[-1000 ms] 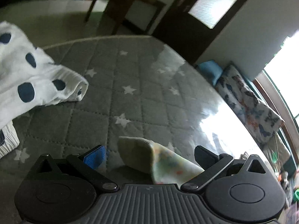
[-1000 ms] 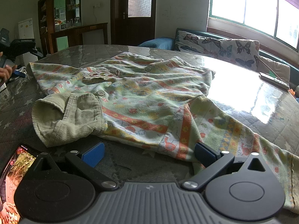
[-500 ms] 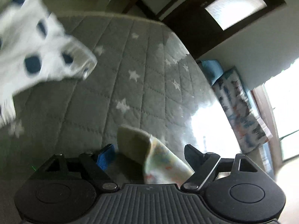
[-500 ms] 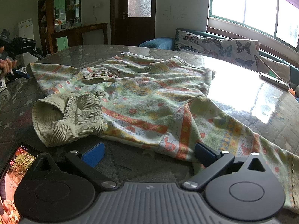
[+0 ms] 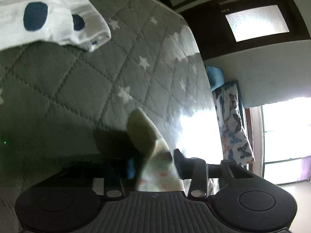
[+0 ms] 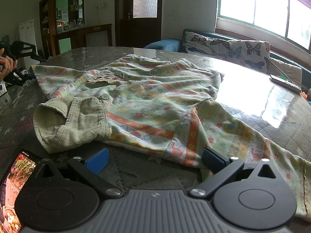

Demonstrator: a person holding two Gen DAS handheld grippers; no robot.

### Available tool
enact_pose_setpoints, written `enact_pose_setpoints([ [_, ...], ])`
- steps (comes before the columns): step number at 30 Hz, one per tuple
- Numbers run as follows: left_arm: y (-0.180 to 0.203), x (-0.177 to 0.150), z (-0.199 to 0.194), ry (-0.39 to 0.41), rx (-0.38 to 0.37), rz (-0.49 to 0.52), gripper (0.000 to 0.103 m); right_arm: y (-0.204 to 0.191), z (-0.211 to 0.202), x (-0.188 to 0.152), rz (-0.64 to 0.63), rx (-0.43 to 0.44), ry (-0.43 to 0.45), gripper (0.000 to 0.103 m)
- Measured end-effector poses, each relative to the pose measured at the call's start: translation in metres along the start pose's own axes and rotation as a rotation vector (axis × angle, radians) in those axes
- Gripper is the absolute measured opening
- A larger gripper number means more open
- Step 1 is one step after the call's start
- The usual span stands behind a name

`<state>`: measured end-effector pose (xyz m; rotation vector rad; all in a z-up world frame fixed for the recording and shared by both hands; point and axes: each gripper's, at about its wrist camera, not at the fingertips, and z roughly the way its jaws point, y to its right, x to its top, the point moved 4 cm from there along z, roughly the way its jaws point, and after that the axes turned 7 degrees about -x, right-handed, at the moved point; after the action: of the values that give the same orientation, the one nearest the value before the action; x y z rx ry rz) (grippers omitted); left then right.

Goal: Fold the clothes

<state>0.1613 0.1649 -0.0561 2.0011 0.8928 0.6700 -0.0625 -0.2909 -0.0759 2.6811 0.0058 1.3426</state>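
So, left gripper (image 5: 153, 161) has its jaws pinched down on a sleeve cuff (image 5: 143, 134) — olive ribbed end sticking out past the fingers, printed fabric trailing back btwn them. It's tilted hard over the quilted star table cover (image 5: 81, 89), prob. because lifting a cuff by its end lets the sleeve hang free and swing over the body w/o dragging the rest. Blurry there, so how much cloth is clamped, can't say.

Right gripper (image 6: 155, 159) sits low at the near table edge, jaws spread wide, nothing btwn the pads. The floral jacket (image 6: 155, 104) lies flat, front up, buttons showing, corduroy collar (image 6: 77, 120) nearest on the left, one sleeve (image 6: 262, 155) running out past the right finger toward the corner. Spread out like that bc you need it flat to fold square. Looks to me like the right is parked just short of the hem, ready to pin or grab the near side while the other hand works the far sleeve.

White dotted garment (image 5: 48, 13) lies off to the left on the same cover, well apart. A phone (image 6: 13, 190) rests at the near-left corner, screen lit. The person's hand (image 6: 6, 66) shows at the far left edge.

Jacket's body isn't folded at all as it lies.
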Motion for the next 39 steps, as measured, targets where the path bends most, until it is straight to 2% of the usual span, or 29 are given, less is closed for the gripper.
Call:
enact_pose_setpoints([
  [2,-0.001,0.003,0.003,0.0,0.005,0.016,0.023,0.0,0.0,0.0,0.0,0.0,0.0,0.103],
  [4,0.004,0.005,0.005,0.015,0.011,0.083,0.016,0.0,0.0,0.0,0.0,0.0,0.0,0.103],
  [7,0.011,0.005,0.004,0.039,0.01,0.194,0.01,0.0,0.0,0.0,0.0,0.0,0.0,0.103],
  [10,0.017,0.004,0.001,0.063,0.002,0.307,0.01,0.0,0.0,0.0,0.0,0.0,0.0,0.103],
  [13,0.022,0.003,-0.002,0.087,-0.005,0.42,0.01,0.0,0.0,0.0,0.0,0.0,0.0,0.103],
  [14,0.024,0.002,-0.003,0.094,-0.007,0.458,0.014,0.0,0.0,0.0,0.0,0.0,0.0,0.103],
  [15,0.019,0.005,-0.003,0.092,0.011,0.459,0.016,0.0,0.0,0.0,0.0,0.0,0.0,0.103],
  [17,0.019,0.008,-0.006,0.128,0.061,0.486,0.03,0.001,0.0,0.0,0.0,0.0,0.0,0.103],
  [19,0.02,0.012,-0.011,0.168,0.111,0.517,0.034,0.001,0.0,0.0,0.0,0.0,0.0,0.103],
  [23,0.021,0.019,-0.019,0.248,0.211,0.578,0.034,0.001,0.0,0.0,0.0,0.0,0.0,0.103],
  [24,0.029,0.02,-0.018,0.251,0.206,0.615,0.034,0.001,0.0,0.0,0.0,0.0,0.0,0.103],
  [25,0.037,0.02,-0.015,0.25,0.194,0.655,0.034,0.001,0.0,0.0,0.0,0.0,0.0,0.103],
  [28,0.053,0.006,0.009,0.167,0.21,0.764,0.036,0.001,-0.001,0.0,0.0,0.0,0.0,0.103],
  [30,0.062,-0.004,0.026,0.108,0.223,0.836,0.04,0.001,0.0,-0.001,0.001,0.0,0.0,0.103],
  [32,0.063,-0.01,0.047,0.065,0.268,0.87,0.051,0.001,-0.001,-0.001,0.001,0.0,0.0,0.103],
  [33,0.064,-0.013,0.057,0.044,0.292,0.884,0.052,0.001,-0.001,-0.001,0.001,0.0,0.0,0.103],
  [36,0.059,-0.023,0.069,0.019,0.341,0.944,0.053,0.001,-0.001,-0.001,0.001,0.0,0.0,0.103],
  [39,0.063,-0.039,0.078,0.011,0.363,1.025,0.048,0.001,-0.001,-0.001,0.001,0.001,0.0,0.103],
])
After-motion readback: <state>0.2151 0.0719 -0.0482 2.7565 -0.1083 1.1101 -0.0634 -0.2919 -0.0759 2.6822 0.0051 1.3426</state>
